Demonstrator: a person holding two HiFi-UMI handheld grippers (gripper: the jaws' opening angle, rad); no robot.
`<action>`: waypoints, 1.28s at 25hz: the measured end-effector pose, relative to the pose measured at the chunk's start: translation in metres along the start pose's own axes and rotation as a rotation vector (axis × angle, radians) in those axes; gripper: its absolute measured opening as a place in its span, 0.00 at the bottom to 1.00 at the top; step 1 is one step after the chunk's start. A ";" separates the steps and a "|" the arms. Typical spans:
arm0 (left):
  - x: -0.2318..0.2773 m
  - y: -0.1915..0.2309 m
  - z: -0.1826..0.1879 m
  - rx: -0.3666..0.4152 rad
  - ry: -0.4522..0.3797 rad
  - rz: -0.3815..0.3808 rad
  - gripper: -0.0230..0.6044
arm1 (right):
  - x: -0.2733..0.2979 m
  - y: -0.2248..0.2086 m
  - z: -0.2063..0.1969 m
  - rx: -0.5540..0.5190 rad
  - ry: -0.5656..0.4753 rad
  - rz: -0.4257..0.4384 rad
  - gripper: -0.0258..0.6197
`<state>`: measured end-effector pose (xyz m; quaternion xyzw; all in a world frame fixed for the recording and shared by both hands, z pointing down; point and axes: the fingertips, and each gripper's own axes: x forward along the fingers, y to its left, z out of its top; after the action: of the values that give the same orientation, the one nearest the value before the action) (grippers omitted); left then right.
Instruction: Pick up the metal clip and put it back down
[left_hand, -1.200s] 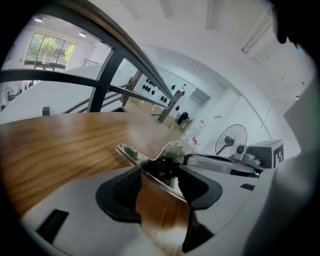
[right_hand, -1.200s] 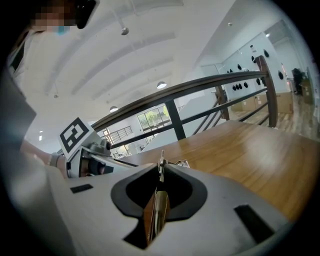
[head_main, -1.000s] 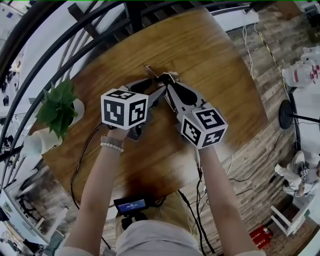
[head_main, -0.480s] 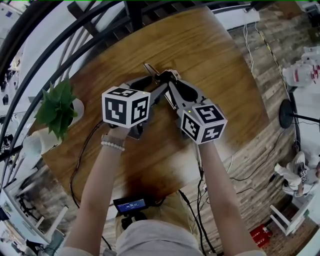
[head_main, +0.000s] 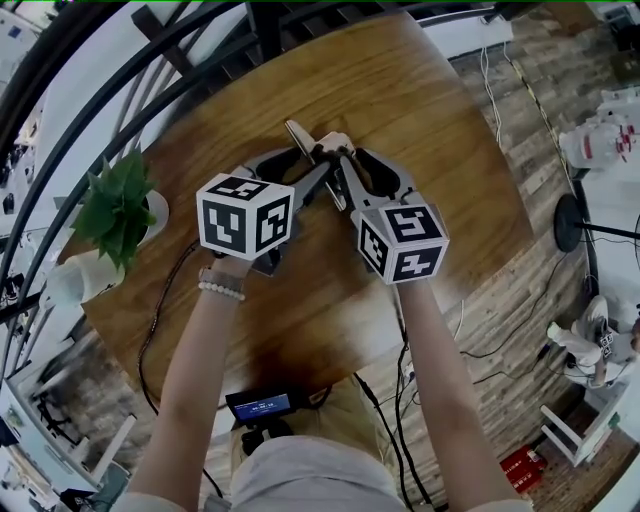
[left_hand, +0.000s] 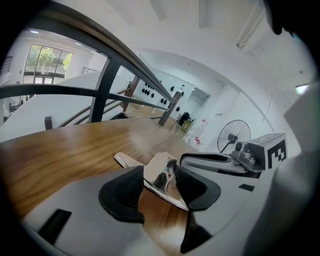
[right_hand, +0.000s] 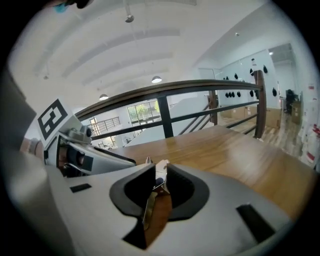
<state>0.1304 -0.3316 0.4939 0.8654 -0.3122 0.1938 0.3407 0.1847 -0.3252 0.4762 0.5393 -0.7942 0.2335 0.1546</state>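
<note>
The metal clip is between both tips, low over the far part of the table. The right gripper has just been opening its jaws, now slack around the clip's edge. The left gripper has just been narrowing its widely spread jaws onto the plate, seemingly taking the clip over.

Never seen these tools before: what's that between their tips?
A metal clip, seen in the head view between the left gripper and right gripper. It stands within both pairs of jaws; the left's have just been closing, the right's opening.
</note>
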 end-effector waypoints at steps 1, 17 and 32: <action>-0.004 -0.002 0.002 0.010 -0.010 0.005 0.34 | -0.004 0.003 0.002 -0.014 -0.003 0.000 0.07; -0.111 -0.050 0.028 0.217 -0.216 0.052 0.05 | -0.097 0.060 0.031 -0.011 -0.140 -0.060 0.04; -0.239 -0.107 -0.008 0.369 -0.350 0.068 0.05 | -0.204 0.141 0.020 -0.008 -0.274 -0.053 0.04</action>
<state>0.0273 -0.1669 0.3182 0.9223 -0.3548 0.1059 0.1108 0.1293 -0.1320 0.3293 0.5863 -0.7942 0.1503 0.0532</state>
